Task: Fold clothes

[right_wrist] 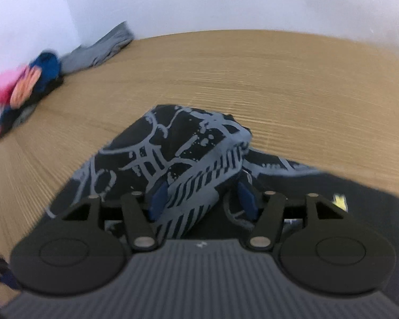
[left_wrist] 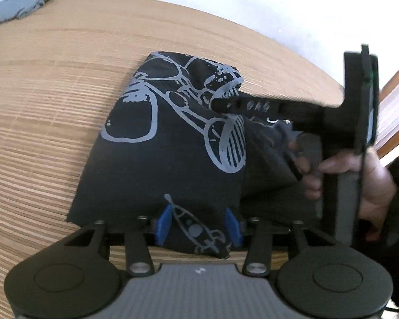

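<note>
Black T-shirt [left_wrist: 157, 164] with a grey line-drawn print lies partly folded on the wooden table [left_wrist: 45, 101], its far right corner bunched up. No containers show in either view. In the left wrist view the left gripper [left_wrist: 198, 224] stands part open over the shirt's near edge, its 2 blue pads either side of a printed rocket, with cloth between them but not pinched. The right gripper [right_wrist: 203, 196] reaches in from the right, held by a hand [left_wrist: 359, 175]; its jaws stand wide apart around the raised fold of printed cloth, and the pads do not appear to press on it. Far off at the table's back edge lie a grey garment [right_wrist: 98, 50] and a pile of blue and pink clothes [right_wrist: 26, 85].
</note>
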